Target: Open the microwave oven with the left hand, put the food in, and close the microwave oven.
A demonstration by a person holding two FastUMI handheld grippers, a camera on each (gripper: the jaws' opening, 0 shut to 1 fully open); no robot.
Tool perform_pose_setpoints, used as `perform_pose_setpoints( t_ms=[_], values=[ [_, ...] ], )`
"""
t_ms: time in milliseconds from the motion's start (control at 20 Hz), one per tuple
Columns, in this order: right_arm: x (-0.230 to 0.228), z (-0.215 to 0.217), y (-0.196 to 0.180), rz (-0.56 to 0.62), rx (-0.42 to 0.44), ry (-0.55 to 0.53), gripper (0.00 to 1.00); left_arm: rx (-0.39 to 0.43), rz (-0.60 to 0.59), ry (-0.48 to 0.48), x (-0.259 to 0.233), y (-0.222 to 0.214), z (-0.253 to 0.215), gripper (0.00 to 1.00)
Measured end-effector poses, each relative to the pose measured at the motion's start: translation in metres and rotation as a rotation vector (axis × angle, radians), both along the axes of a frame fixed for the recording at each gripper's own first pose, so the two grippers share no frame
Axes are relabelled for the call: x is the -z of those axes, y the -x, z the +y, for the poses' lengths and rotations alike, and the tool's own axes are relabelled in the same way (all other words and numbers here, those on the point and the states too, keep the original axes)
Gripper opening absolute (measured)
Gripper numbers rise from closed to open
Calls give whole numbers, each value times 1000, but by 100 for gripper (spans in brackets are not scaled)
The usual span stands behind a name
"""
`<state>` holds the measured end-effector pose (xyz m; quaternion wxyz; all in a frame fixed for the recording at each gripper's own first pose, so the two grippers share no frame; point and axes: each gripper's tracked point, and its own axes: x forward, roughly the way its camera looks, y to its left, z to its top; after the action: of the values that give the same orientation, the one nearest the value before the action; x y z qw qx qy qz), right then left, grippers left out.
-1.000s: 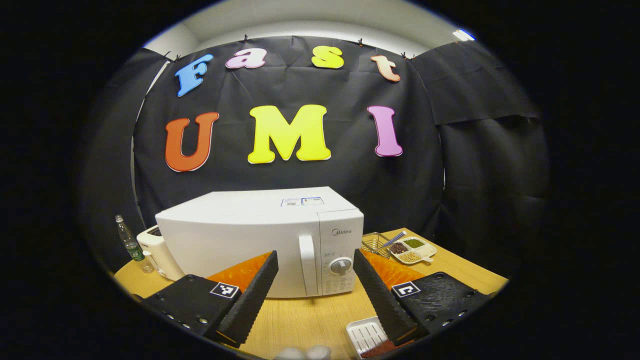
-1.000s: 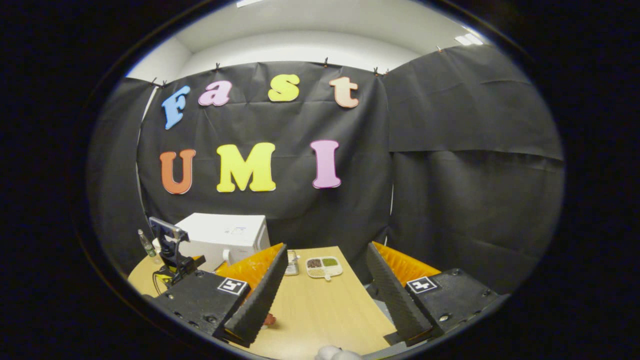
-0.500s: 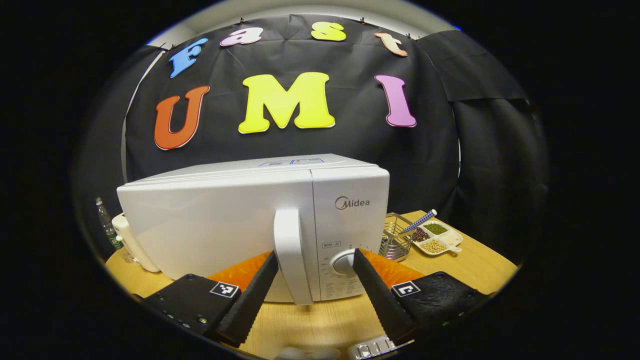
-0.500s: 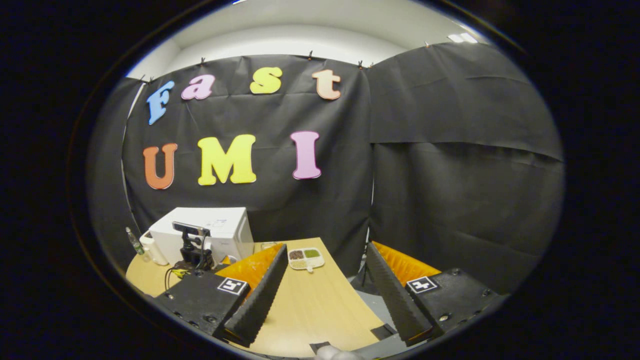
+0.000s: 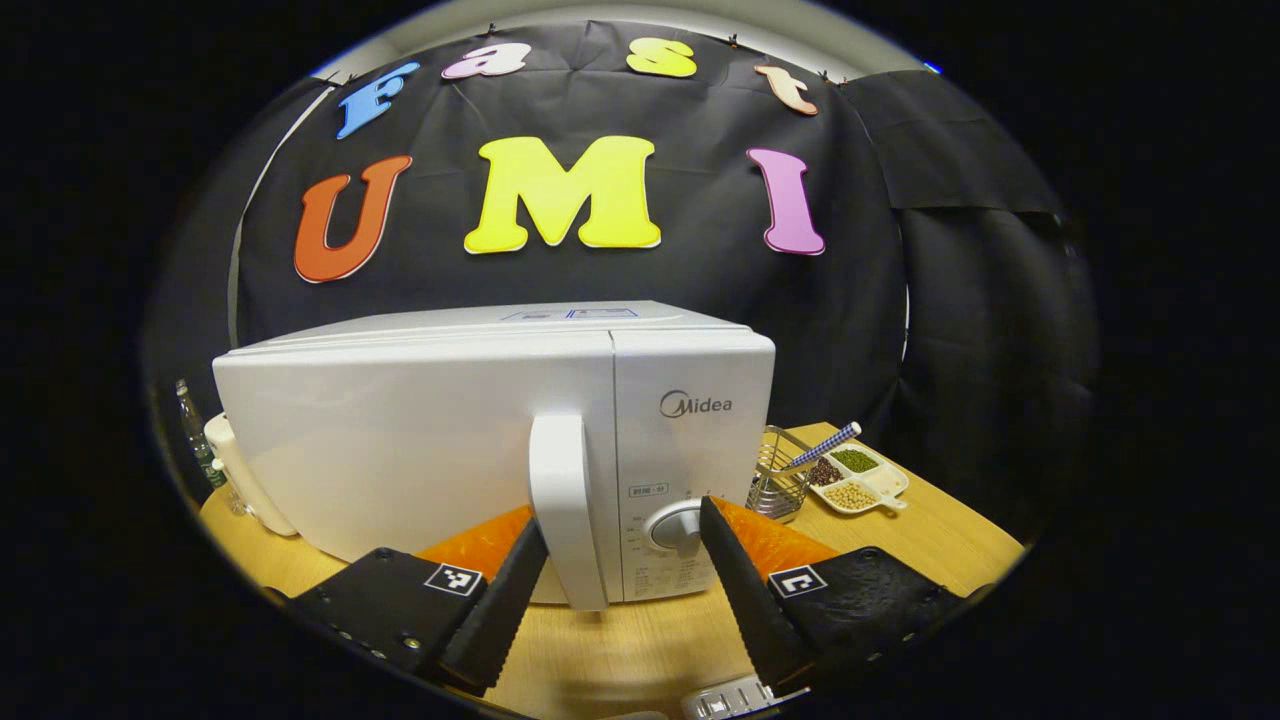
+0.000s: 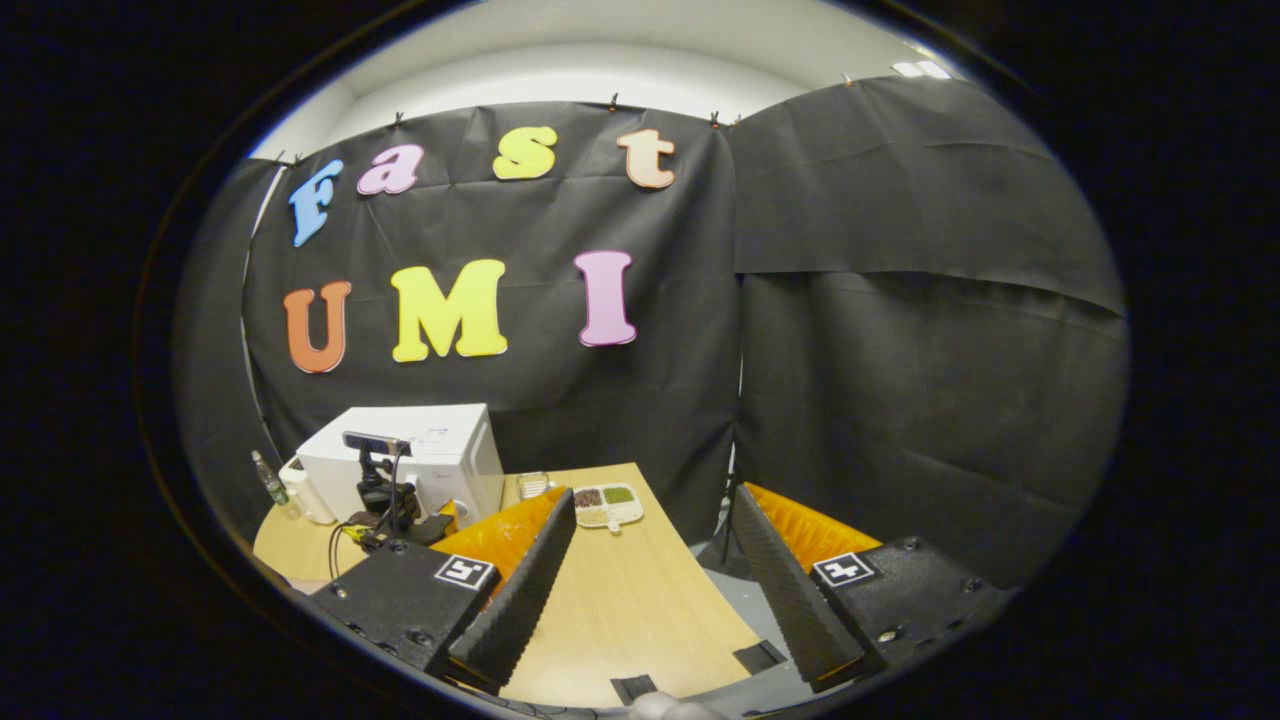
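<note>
The microwave (image 5: 500, 440) stands shut on the counter (image 5: 930, 535). The left gripper (image 5: 618, 590) sits at its door, jaws released, with the handle (image 5: 562, 510) between them; whether either finger touches it, I cannot tell. A food tray's (image 5: 735, 697) edge shows below. The right gripper (image 6: 655, 590) hovers over the counter's near corner, well apart from the microwave, jaws released and empty.

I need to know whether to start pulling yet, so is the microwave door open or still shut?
Shut. The microwave door sits flush with the control panel, no gap showing. The left gripper is open, its fingers straddling the door handle.
</note>
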<state>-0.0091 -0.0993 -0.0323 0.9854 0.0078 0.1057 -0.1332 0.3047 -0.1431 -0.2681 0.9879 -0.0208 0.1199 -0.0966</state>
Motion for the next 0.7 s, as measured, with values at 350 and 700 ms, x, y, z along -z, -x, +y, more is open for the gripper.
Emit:
perform_pose_setpoints(
  t_ms=[350,700],
  values=[
    [-2,4,13,-16,-16,3,92,-51,-5,-51,1,1,19,80],
    [8,11,8,24,-33,-6,92,-101,-74,-39,-17,-4,31,79]
  ],
)
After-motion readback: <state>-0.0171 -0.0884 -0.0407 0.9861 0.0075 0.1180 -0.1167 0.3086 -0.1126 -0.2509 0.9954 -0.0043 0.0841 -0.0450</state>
